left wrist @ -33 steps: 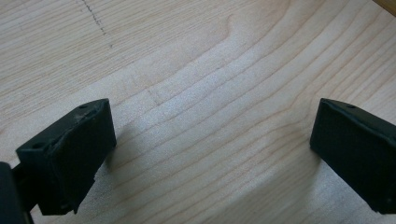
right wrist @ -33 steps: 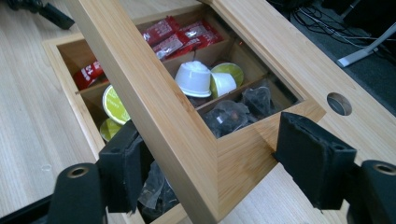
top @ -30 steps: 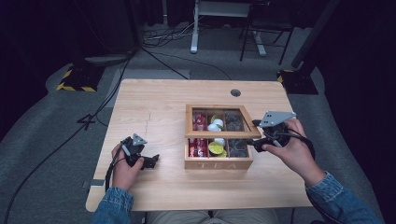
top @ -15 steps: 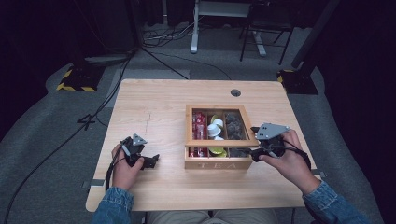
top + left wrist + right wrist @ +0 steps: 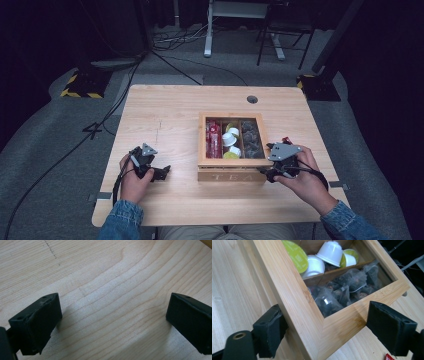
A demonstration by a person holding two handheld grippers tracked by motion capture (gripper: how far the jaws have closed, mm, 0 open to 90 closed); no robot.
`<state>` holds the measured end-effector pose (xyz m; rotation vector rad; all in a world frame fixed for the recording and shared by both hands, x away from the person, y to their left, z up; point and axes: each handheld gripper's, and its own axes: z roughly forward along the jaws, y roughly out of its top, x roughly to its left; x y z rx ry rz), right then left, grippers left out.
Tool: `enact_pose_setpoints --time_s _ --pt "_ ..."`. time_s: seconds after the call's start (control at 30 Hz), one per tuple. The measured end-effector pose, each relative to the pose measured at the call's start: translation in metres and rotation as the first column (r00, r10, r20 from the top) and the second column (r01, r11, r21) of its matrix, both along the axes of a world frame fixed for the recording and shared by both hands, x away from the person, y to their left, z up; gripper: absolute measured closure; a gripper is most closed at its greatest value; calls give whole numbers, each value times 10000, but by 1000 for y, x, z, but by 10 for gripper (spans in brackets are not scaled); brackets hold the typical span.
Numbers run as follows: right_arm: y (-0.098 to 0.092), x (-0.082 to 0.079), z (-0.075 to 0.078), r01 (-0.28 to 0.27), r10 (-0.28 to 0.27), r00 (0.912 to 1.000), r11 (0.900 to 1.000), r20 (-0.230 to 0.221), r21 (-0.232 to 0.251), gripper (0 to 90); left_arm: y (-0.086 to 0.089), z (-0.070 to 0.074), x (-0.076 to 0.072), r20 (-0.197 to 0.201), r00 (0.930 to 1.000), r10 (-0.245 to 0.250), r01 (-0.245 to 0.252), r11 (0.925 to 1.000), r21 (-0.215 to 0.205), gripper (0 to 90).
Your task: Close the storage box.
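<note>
Step in hand: the right tongs (image 5: 267, 172) sit at the near right corner of the tea box (image 5: 231, 148), judged to be either taking hold of its lid frame or having just let go of it; the frames do not settle which.
Right tongs, state: the jaws have just been opening and stand wide; in the right gripper view the corner of the box's wooden lid frame (image 5: 329, 327) lies between them, one jaw close against the frame's outer side, the other standing clear of it, so nothing is gripped.
Left tongs (image 5: 162, 172), state: open and empty, the jaws wide apart over bare table (image 5: 105, 290), well to the left of the box.
Place of the box: on the table, right of centre, near the front edge, with "TEA" on its front face and the windowed lid lying closed.
Next move, judged: if the lid is to be raised, the right jaws must close on the frame's corner and lift along the hinge arc; the left tongs could steady the box.
Count, boxes: one, with three compartments.
Count, red packets (image 5: 214, 139): a stack in the left compartment, number not readable.
Count, capsules (image 5: 332, 252): about four seen in the middle compartment, white and yellow-green.
Count, tea bags (image 5: 342, 292): several dark sachets, not countable.
Count, tongs: two.
</note>
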<state>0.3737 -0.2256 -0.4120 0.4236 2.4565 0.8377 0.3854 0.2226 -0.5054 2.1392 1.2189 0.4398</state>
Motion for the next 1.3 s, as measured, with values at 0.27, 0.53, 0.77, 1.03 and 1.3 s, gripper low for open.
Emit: enact_pose_setpoints --time_s 0.27,0.53,0.77,1.03,1.3 --pt "2 -6 -11 -40 26 9990 9995 -436 -316 183 0 0 0 -3 10000 0 0 10000 -3 5" --pt "-5 -8 4 389 -281 9917 9957 -1257 842 285 0 0 0 -34 10000 -29 29 10000 -3 5" --pt "-21 -3 22 959 -620 9850 9727 -1613 2114 260 0 0 0 -33 10000 -27 27 10000 -3 5" --pt "-56 8 38 2040 -1595 9714 9399 -1761 2737 233 1 0 -1 -8 10000 -36 36 10000 1 5" --pt "-95 11 35 2933 -2435 9463 9231 -2124 2485 247 1 0 0 -34 9999 -97 97 10000 -15 2"
